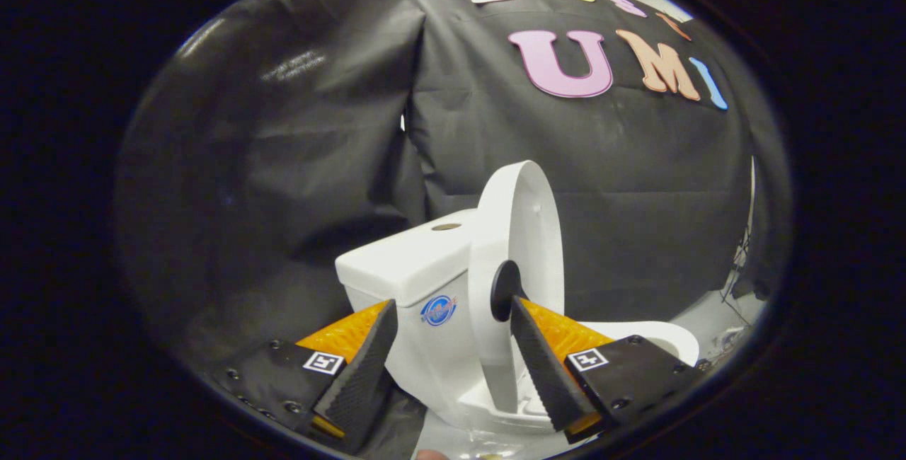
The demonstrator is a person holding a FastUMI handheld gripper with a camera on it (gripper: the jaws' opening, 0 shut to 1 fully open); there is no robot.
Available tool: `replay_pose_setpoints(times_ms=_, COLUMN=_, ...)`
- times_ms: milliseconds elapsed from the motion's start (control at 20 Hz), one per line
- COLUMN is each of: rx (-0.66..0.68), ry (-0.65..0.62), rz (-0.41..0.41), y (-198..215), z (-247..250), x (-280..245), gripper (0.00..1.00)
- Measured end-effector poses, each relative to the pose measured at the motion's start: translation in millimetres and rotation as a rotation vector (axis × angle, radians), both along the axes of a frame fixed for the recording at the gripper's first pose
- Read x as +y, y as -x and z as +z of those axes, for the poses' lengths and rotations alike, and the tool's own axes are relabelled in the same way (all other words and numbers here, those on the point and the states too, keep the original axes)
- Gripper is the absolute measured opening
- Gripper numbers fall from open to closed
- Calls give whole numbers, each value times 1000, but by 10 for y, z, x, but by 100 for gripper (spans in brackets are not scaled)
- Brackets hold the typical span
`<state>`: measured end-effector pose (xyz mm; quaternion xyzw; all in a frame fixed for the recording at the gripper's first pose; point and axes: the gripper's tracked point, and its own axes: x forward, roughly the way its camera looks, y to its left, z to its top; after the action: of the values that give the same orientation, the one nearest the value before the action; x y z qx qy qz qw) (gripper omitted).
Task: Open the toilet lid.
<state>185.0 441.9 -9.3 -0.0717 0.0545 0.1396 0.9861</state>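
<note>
Toilet lid up — claw spread before it

The toilet lid (520,233) stands upright against the tank (410,262), above the bowl (658,336); the claw (451,315) is spread wide, gripping nothing — the tank's front and the lid's lower edge sit between its fingers

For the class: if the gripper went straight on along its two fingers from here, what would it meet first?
Most likely the toilet itself. The gripper is open, and the tank and the raised lid stand between and just ahead of its fingers. Which of the two it touches first is hard to judge, since depth is unclear.
</note>
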Motion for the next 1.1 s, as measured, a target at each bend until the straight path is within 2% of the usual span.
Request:
replay_pose_setpoints(times_ms=200, rx=-33, ry=-4, rz=30, y=239, z=257, x=-121, gripper=99)
replay_pose_setpoints(times_ms=400, rx=-94, ry=-64, rz=48, y=469, z=646, x=-382, gripper=99)
replay_pose_setpoints(times_ms=600, rx=-134, ry=-40, rz=64, y=601, z=921, x=-687, gripper=99)
replay_pose_setpoints(times_ms=850, rx=-141, ry=-23, rz=39, y=584, z=1098, x=-1147, gripper=99)
replay_pose_setpoints(times_ms=1100, rx=-129, ry=-4, rz=-5, y=524, z=1073, x=-1688, gripper=99)
